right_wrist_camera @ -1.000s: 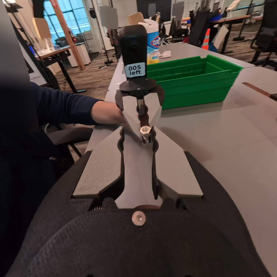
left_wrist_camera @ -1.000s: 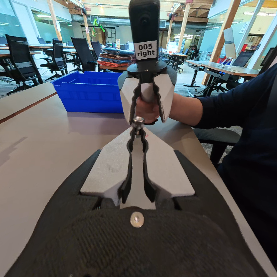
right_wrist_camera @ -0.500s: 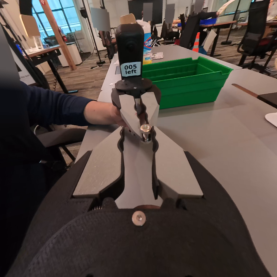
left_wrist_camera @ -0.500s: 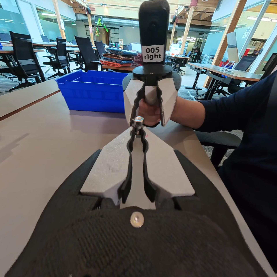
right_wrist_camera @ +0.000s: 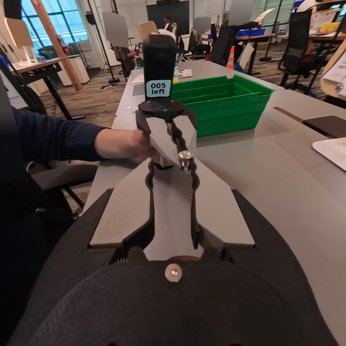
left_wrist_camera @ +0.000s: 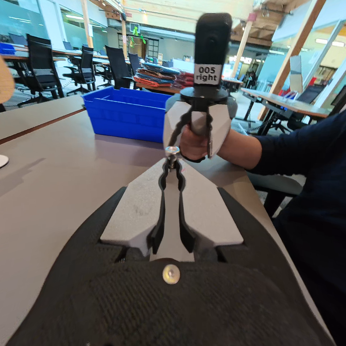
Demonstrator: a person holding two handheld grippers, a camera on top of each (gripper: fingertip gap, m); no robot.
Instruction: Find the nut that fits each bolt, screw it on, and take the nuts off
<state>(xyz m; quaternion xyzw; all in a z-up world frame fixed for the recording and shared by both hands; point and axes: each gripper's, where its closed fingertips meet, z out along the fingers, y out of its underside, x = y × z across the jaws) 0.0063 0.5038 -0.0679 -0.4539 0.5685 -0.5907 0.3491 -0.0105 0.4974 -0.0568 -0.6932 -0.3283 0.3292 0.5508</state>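
My left gripper point(left_wrist_camera: 172, 166) is shut on the threaded shank of a silver bolt point(left_wrist_camera: 172, 163), held above the table. A silver nut point(left_wrist_camera: 172, 150) sits on the bolt's far end. My right gripper point(right_wrist_camera: 171, 163) faces it and is open. The nut point(right_wrist_camera: 185, 156) lies against the inner side of its right finger point(right_wrist_camera: 194, 179), with a gap to the other finger. In the left wrist view the right gripper point(left_wrist_camera: 189, 152) stands tilted, with one fingertip beside the nut. In the right wrist view the left gripper point(right_wrist_camera: 180, 162) points at me.
A blue bin point(left_wrist_camera: 127, 119) stands on the grey table point(left_wrist_camera: 56, 159) behind the grippers. A green bin point(right_wrist_camera: 224, 112) stands at the table's other end. A white flat object point(right_wrist_camera: 333, 151) and a dark pad point(right_wrist_camera: 325, 125) lie to the right. The person's sleeve point(left_wrist_camera: 309, 168) is close by. My two grippers' fingertips are within a few centimetres of each other.
The right gripper has shifted right and tilted in the left wrist view. The left gripper keeps its hold on the bolt. The nut stays beside the right gripper's finger.
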